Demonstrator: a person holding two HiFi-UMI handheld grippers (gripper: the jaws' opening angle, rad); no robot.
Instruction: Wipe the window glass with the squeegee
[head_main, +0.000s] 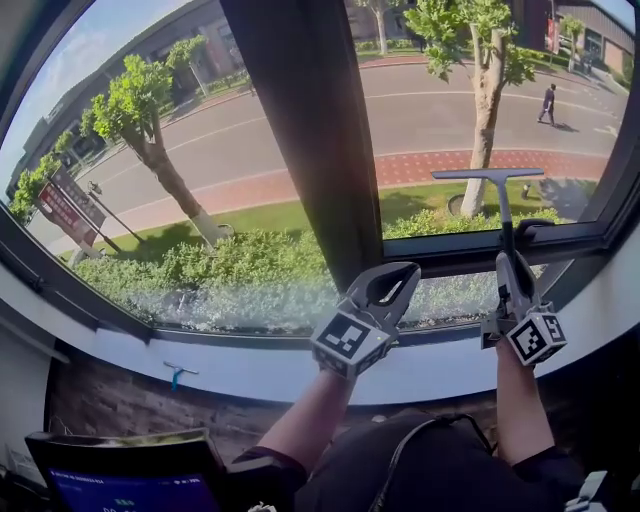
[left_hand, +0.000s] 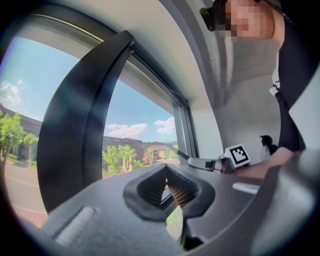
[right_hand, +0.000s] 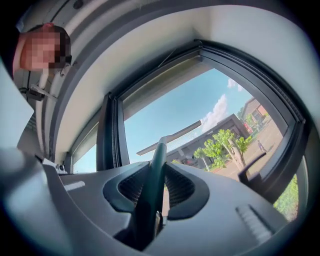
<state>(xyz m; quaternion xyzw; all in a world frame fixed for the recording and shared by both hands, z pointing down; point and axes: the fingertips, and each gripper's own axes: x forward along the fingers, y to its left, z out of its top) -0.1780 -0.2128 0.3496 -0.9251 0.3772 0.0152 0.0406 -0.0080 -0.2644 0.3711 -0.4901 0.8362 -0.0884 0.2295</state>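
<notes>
Black squeegee (head_main: 503, 205) is standing upright in the clamping right gripper (head_main: 510, 262), blade crosswise before the glass (head_main: 430, 110); left gripper (head_main: 397, 278) closed, empty.

left hand-held gripper (head_main: 400, 272) closed, empty; right hand-held gripper (head_main: 511, 260) clamps squeegee (head_main: 487, 174) handle

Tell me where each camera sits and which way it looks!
Head view: on the person's head, looking down at the window glass; the left tool, right tool, left forearm and right forearm show.
Left gripper view: on the left tool, looking along its shut, empty jaws past the window post; the right forearm shows.
Right gripper view: on the right tool, looking up the squeegee it grips, toward glass and sky; the person shows at upper left.
Shared: head and right gripper views both show the squeegee.
</notes>
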